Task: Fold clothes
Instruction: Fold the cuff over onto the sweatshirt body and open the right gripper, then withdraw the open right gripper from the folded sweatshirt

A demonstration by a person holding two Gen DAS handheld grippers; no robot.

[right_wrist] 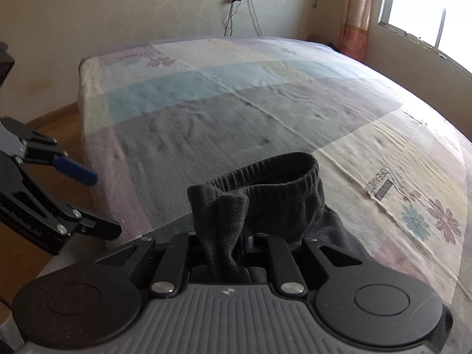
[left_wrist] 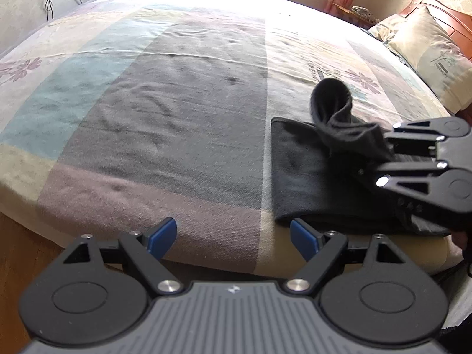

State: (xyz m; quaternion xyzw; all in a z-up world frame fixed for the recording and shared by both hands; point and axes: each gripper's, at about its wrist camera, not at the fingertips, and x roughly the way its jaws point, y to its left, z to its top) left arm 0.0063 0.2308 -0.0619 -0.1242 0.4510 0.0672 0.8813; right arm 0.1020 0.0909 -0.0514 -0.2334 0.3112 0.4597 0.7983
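- A person is working at the near edge of a bed [left_wrist: 177,112] with a two-finger gripper in each hand; only the tools are showing, no hand clearly.
- The left gripper [left_wrist: 233,237] is hanging over the bed's edge with its blue pads [left_wrist: 162,234] spread wide and nothing between them; the patchwork sheet is lying bare under the gap.
- The right gripper [right_wrist: 233,253] is pinching a bunch of dark cloth, a sleeve [right_wrist: 265,197] with a ribbed cuff, and the fabric is filling the narrow space between its fingers.
- The cuff is standing up in an open loop just past the fingertips, lifted off the sheet, in both views.
- The rest of the dark garment [left_wrist: 306,177] is lying flat on the bed near the front edge, to the right of the left gripper, its folded edge just beside that gripper's right pad.
- The right gripper is sitting over the garment's right part, well to the right of the left one.
- A pillow [left_wrist: 427,50] is resting at the far right against a wooden headboard [left_wrist: 454,23].
- Daylight is coming through a window [right_wrist: 424,3] beside a pink curtain [right_wrist: 354,14], and cables [right_wrist: 236,8] are dangling down the far wall.
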